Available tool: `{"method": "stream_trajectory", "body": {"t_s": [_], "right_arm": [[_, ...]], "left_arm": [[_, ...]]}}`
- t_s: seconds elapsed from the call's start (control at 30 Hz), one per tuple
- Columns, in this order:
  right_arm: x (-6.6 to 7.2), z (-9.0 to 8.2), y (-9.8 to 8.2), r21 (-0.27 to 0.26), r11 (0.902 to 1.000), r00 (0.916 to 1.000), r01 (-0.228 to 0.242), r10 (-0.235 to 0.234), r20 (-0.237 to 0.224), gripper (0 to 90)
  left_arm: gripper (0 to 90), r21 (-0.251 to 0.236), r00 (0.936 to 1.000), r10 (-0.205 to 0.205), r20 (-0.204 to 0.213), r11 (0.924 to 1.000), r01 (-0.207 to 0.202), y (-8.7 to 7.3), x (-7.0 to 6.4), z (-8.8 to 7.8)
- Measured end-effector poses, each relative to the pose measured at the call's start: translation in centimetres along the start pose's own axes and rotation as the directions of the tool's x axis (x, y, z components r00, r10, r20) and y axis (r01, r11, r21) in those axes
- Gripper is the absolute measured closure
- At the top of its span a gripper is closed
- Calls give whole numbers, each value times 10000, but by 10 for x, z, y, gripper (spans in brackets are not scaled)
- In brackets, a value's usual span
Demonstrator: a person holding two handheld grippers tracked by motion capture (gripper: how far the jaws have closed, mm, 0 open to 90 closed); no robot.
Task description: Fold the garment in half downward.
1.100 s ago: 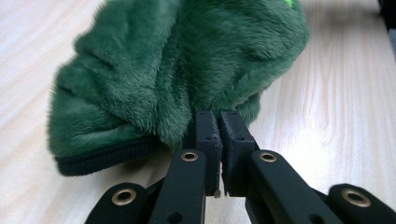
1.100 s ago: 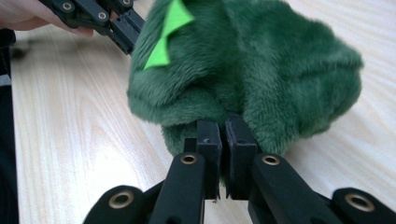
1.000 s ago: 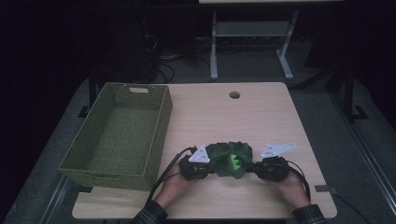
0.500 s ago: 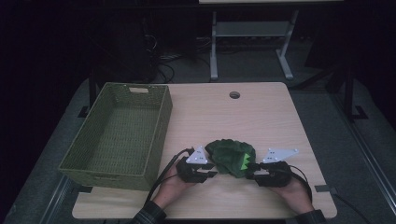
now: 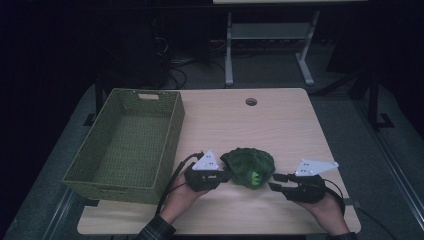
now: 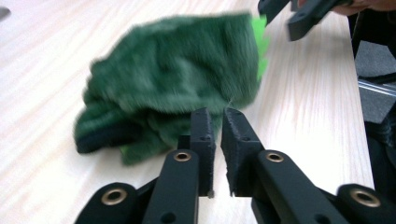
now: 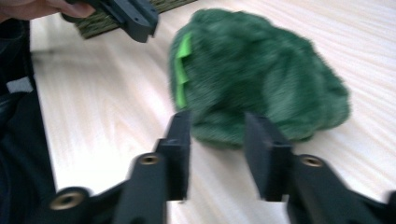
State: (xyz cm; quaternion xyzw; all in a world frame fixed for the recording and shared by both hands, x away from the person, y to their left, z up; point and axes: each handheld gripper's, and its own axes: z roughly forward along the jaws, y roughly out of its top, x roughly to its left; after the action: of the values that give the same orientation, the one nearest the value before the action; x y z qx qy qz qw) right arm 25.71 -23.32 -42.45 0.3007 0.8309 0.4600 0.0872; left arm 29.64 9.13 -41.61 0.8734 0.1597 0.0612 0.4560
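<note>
A dark green plush cloth [image 5: 248, 166] with a bright green fringe lies bunched on the wooden table [image 5: 280, 125] between my two grippers. My left gripper [image 5: 226, 176] points at its left edge. In the left gripper view its jaws [image 6: 215, 116] have just been closing. They stand almost together with nothing between them, and the plush [image 6: 173, 79] is just beyond the tips. My right gripper [image 5: 276, 182] sits a little to the right of the plush, apart from it. Its jaws [image 7: 219, 123] have also been closing but still stand open and empty, facing the plush [image 7: 261, 74].
A green woven basket [image 5: 172, 140] stands on the left half of the table, close to my left hand. A round cable hole [image 5: 251, 101] is near the far edge. Table legs and cables lie on the dark floor beyond.
Both grippers held the plush a second ago and have let go. It now lies as a rounder mound. The right gripper has drawn back to the right, off the plush.
</note>
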Motion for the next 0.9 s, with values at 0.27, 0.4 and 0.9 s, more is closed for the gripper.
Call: {"method": "stream_trajectory", "body": {"t_s": [0.27,0.4,0.9], "right_arm": [[-18,13,16,50,9999,9997,-105,104,208,895],[-25,29,19,495,9986,9996,-188,178,213,896],[-20,61,8,1749,9844,9981,-197,297,-547,898]], "left_arm": [[895,-343,9999,59,-96,9994,-62,35,15,11],[895,-72,9996,-206,-177,9998,205,37,25,31],[897,1546,9971,-766,31,9851,752,-8,27,52]]}}
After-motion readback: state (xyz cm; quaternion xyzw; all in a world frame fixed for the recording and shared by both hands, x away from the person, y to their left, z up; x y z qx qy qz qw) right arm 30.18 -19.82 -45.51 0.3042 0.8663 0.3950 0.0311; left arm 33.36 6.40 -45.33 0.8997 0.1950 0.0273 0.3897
